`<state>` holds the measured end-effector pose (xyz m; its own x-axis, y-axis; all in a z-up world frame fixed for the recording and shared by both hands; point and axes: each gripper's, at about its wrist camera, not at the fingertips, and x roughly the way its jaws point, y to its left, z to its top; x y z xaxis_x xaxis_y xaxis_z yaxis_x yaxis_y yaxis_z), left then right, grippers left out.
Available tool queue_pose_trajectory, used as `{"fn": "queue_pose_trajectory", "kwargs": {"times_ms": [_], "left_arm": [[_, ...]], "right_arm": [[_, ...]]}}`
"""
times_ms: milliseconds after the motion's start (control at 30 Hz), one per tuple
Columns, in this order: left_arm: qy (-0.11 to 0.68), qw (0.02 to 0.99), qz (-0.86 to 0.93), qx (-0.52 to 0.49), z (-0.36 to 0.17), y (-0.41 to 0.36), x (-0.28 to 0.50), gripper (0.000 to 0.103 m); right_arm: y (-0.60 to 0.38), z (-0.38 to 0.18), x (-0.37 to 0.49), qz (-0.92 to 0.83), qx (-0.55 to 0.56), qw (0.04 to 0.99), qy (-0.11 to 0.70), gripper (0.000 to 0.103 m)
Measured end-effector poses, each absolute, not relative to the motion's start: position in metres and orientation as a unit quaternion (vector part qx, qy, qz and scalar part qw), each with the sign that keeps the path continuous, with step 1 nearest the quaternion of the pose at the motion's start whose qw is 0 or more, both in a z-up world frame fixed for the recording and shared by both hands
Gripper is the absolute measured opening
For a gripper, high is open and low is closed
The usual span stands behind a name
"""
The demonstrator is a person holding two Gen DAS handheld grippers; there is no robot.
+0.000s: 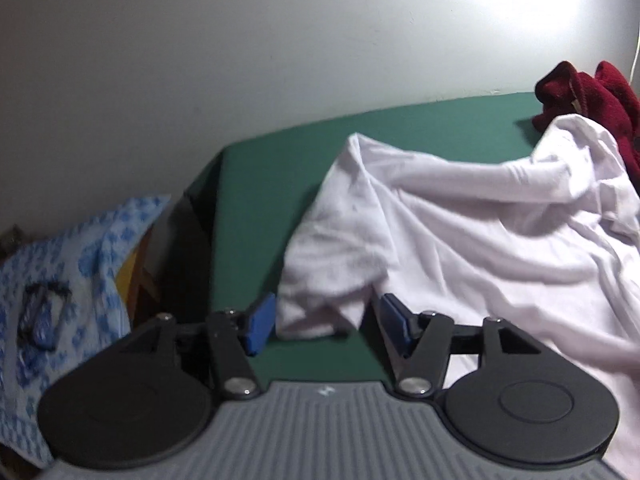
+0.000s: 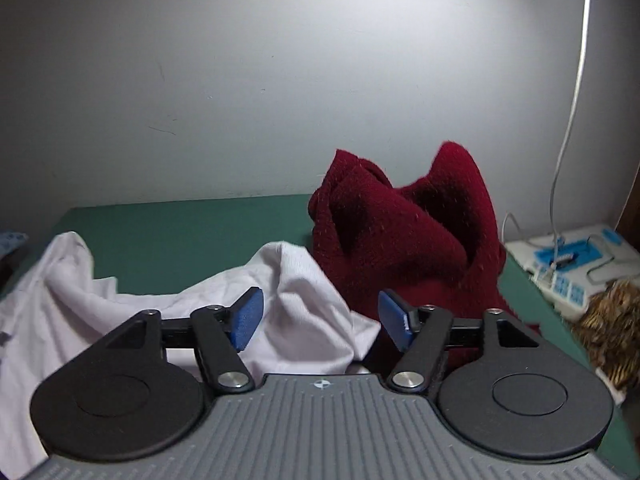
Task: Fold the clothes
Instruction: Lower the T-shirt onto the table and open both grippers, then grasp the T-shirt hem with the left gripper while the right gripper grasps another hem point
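White garment point(image 1: 460, 232) lies crumpled on green table point(image 1: 248, 216), red knit point(image 2: 404, 232) heaped far right behind it. Left gripper point(image 1: 322, 322) jaws wide, empty, bracketing near-left hem corner, likely for a pinch. Right gripper point(image 2: 318, 316) wide, empty, over white ridge.

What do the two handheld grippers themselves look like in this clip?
The left gripper and right gripper look identical: grey ribbed body with a small central mark, two round black discs, black linkage arms with silver pivots, blue finger pads. No hands, sleeves or cables on them show.
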<state>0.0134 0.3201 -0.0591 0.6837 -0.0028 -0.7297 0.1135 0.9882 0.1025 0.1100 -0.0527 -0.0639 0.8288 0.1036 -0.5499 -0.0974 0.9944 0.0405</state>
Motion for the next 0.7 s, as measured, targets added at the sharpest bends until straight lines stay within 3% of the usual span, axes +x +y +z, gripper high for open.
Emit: {"fn": "queue_pose_trajectory", "kwargs": {"times_ms": [200,333,700], "left_arm": [[0.459,0.886,-0.061,-0.005,-0.088,0.335,-0.083,0.062],[0.466,0.882,-0.059,0.041,-0.098,0.307,-0.135,0.064],[0.511,0.859,-0.025,-0.017,-0.130,0.283,-0.187,0.066]], "right_arm": [[-0.094,-0.094,0.048,0.080,0.021,0.930,0.357,0.067],[-0.096,-0.110,0.010,0.107,0.004,0.917,0.383,0.067],[-0.115,-0.125,-0.071,0.160,-0.054,0.891,0.422,0.068]]}}
